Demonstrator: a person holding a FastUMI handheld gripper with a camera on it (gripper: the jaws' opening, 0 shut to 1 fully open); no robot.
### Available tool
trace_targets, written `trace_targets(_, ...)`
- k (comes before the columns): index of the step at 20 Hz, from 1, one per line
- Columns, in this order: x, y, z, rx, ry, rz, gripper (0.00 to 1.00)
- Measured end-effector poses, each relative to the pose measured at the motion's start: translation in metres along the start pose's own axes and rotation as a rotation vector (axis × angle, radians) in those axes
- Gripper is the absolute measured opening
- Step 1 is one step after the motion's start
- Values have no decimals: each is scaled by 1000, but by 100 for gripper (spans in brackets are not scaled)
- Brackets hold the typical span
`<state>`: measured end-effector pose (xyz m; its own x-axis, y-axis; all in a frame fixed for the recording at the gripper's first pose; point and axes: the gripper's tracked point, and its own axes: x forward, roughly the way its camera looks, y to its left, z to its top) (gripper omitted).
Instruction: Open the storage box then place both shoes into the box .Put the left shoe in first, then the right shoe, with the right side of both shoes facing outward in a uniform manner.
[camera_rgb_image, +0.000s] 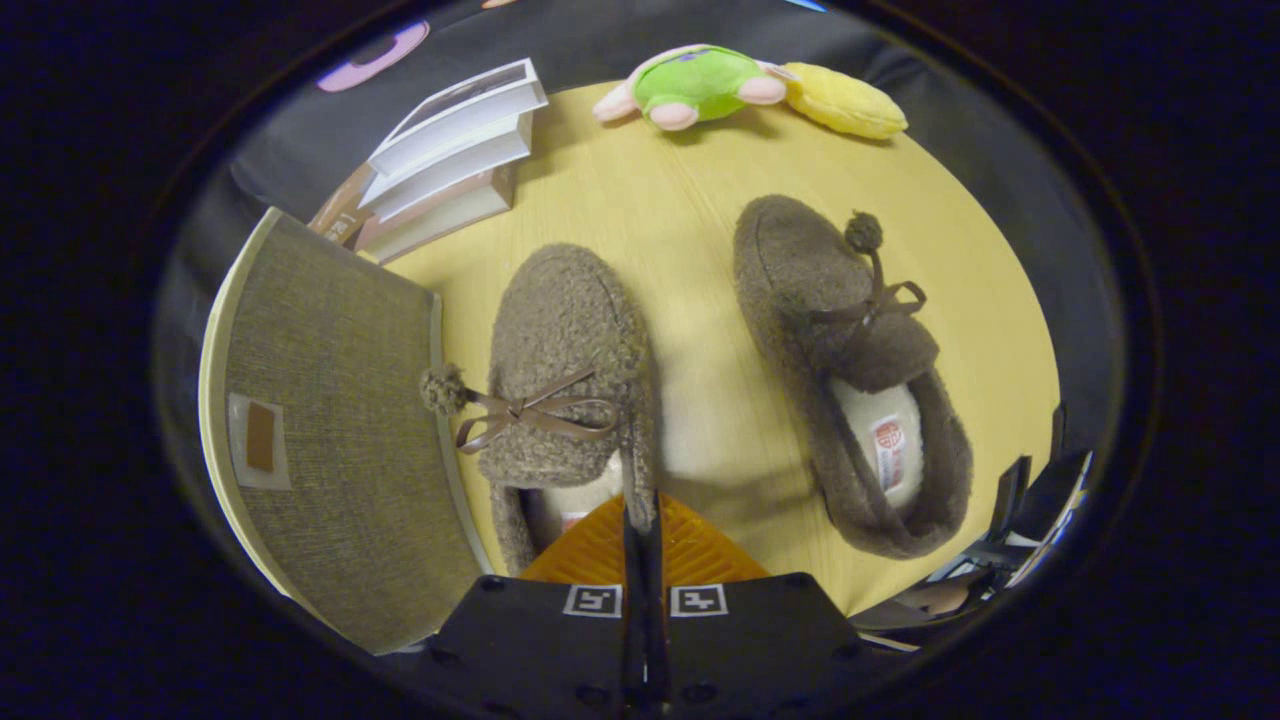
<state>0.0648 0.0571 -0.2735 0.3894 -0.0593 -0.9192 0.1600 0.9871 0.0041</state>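
Fingers (690, 545) pressed together, pinching the inner collar rim of the left shoe (565, 370), so claw (643, 530) clenched on that shoe at its heel opening. Sensible hold, by judgement: thin rim fits between the pads, and gripping at the heel leaves the toe free to swing toward the box. Left shoe flat on the desk (690, 250), toe pointing away, pompom and bow hanging over toward the storage box (340, 420). Storage box just left of that shoe, nearly touching it, lid seemingly down with its woven top facing up; cannot tell whether unlatched. Right shoe (850, 370) well to the right of the left shoe, apart from it, a bare strip of desk between them giving room to lift and turn. Beyond the left shoe, stacked books (450, 160) hard by the box's far corner; green plush toy (700, 85) and yellow plush (845, 100) farther off at the desk's far edge, clear of any path to the box.
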Motion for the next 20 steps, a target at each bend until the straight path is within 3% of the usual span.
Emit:
trace_targets(4, -12, 3, 2, -23, -26, -15, 4)
trace_targets(10, -50, -1, 13, -76, -74, -125, 4)
trace_targets(20, -171, 24, 27, -11, -168, -304, 4)
